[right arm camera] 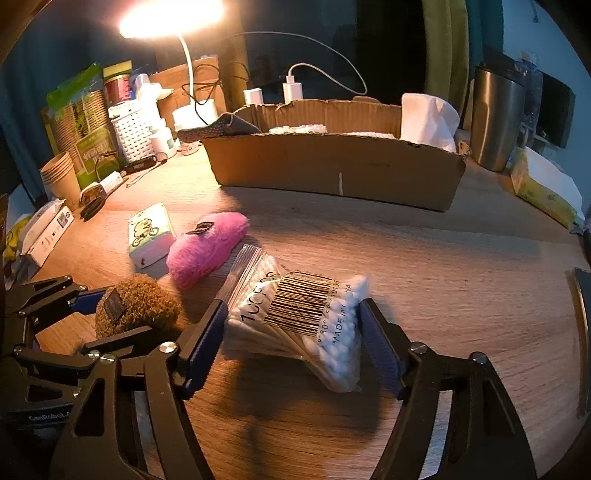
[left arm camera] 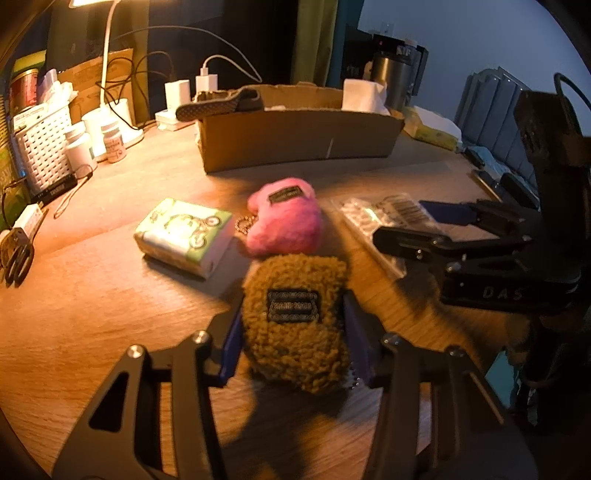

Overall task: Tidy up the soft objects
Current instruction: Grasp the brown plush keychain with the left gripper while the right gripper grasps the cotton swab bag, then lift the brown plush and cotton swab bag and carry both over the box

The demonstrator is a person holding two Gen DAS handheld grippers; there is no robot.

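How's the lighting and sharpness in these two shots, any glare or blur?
Left wrist view: warm lamp light, brown plush pouch slightly soft, dark fisheye corners. Right wrist view: desk lamp blown out, cotton swab pack sharp, long shadows toward the camera.

On the table (right arm camera: 461,277) you have four things in the near part. The brown pouch (left arm camera: 295,321) lies nearest to you on the left, between the fingers of your left gripper (left arm camera: 295,332). Just behind it lies the pink pouch (left arm camera: 284,221), and left of that the tissue pack (left arm camera: 184,236). Right of both pouches lies the swab bag (right arm camera: 295,317), between the fingers of your right gripper (right arm camera: 295,343). The box (right arm camera: 332,170) stands far behind all of them, with a sock (right arm camera: 218,129) over its left end. The lamp (right arm camera: 173,22) stands far left.
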